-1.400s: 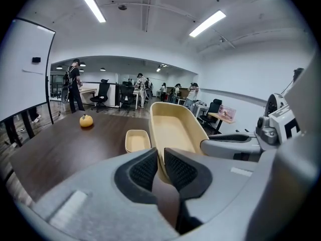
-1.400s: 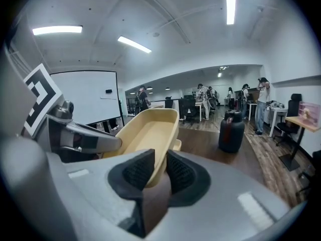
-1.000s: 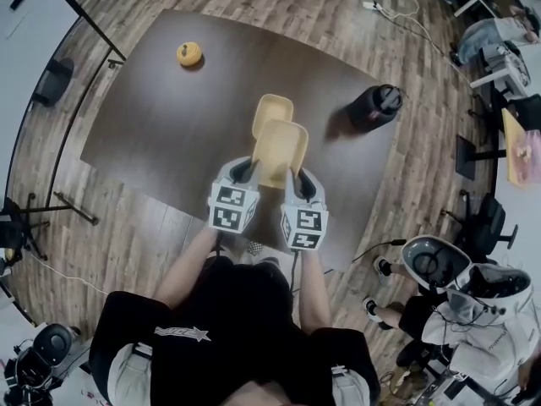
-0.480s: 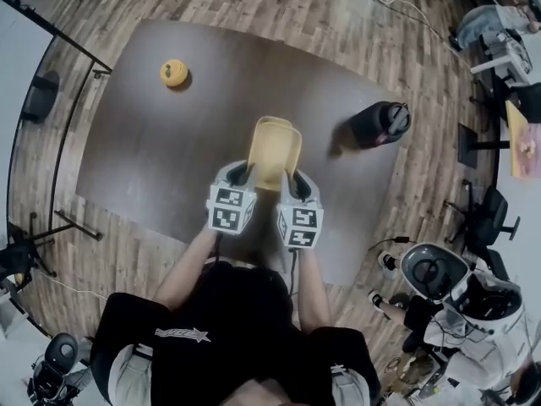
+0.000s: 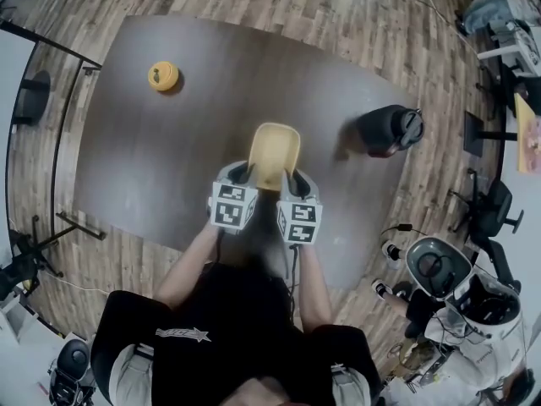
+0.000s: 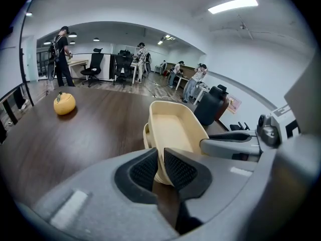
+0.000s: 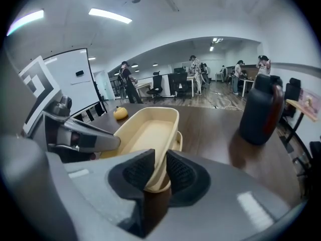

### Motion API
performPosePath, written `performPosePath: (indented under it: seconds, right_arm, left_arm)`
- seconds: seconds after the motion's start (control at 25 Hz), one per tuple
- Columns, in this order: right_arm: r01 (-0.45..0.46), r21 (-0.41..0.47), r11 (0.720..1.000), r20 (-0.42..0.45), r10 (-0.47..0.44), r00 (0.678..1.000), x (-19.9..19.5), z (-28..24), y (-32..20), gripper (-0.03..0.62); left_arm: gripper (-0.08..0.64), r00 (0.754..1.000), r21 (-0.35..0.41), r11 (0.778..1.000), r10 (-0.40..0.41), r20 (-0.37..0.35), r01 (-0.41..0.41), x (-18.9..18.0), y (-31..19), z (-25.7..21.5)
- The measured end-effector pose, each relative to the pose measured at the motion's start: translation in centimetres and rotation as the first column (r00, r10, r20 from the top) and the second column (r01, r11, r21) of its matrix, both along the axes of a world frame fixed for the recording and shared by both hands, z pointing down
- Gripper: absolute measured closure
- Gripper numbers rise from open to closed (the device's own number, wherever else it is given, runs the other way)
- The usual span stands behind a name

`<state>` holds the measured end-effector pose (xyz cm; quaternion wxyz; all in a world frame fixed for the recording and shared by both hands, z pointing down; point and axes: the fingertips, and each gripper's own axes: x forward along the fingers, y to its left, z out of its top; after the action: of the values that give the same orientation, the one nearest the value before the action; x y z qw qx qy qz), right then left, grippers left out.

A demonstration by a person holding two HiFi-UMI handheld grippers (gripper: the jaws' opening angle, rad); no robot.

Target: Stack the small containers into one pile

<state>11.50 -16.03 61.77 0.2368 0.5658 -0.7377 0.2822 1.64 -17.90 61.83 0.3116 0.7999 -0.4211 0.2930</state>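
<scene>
Both pairs of jaws are clenched on the upper container. The left gripper pinches its near left wall between the ribbed pads, one inside and one outside. The right gripper clamps the near right wall the same way. This cream tub sits nested in a lower container, whose rim peeks out just under its edge. In the head view the pair lies near the middle of the dark table, just ahead of the person. An orange round thing at the far left and a black jug at the right stand well apart from them. The only markings are black-and-white square patterns on each marker cube. The pale print on the person's black shirt is too small to read.
</scene>
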Motion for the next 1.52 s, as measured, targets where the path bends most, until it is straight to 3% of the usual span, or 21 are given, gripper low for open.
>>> performPosePath:
  seconds: [0.4, 0.96, 1.28, 1.32, 1.36, 1.4, 1.44, 1.52]
  right_arm:
    - [-0.028, -0.086, 0.996, 0.000, 0.028, 1.000, 0.6, 2.8, -0.9, 0.515]
    - [-0.010, -0.167, 0.986, 0.008, 0.012, 1.000, 0.5, 4.6, -2.1, 0.517]
    - [-0.015, -0.150, 0.989, 0.003, 0.015, 1.000, 0.6, 4.7, -2.4, 0.514]
    - [-0.019, -0.135, 0.991, 0.004, 0.019, 1.000, 0.6, 4.5, -2.5, 0.483]
    - [-0.024, -0.120, 0.993, 0.008, 0.025, 1.000, 0.5, 4.3, -2.7, 0.402]
    - [-0.033, -0.106, 0.994, 0.013, 0.035, 0.999, 0.5, 4.1, -2.9, 0.364]
    - [-0.044, -0.097, 0.994, 0.017, 0.046, 0.999, 0.6, 4.0, -3.0, 0.337]
    - [-0.060, -0.093, 0.994, 0.021, 0.063, 0.998, 0.9, 3.9, -3.0, 0.325]
  left_arm:
    - [0.511, 1.000, -0.074, 0.997, 0.011, -0.017, -0.013, 0.7, -1.3, 2.0]
    - [0.514, 1.000, -0.171, 0.985, -0.010, 0.012, 0.012, 0.5, -2.2, 4.4]
    - [0.509, 1.000, -0.159, 0.987, -0.005, 0.000, 0.005, 0.5, -2.5, 4.6]
    - [0.505, 1.000, -0.150, 0.989, -0.004, -0.006, 0.003, 0.4, -2.6, 4.5]
    - [0.484, 1.000, -0.138, 0.990, -0.004, -0.013, 0.002, 0.3, -2.7, 4.4]
    - [0.429, 1.000, -0.126, 0.992, -0.004, -0.025, 0.001, 0.2, -2.9, 4.2]
    - [0.349, 0.999, -0.117, 0.993, -0.004, -0.040, -0.001, 0.2, -3.1, 4.0]
    - [0.273, 0.998, -0.111, 0.994, -0.002, -0.067, -0.006, 0.3, -3.2, 3.8]
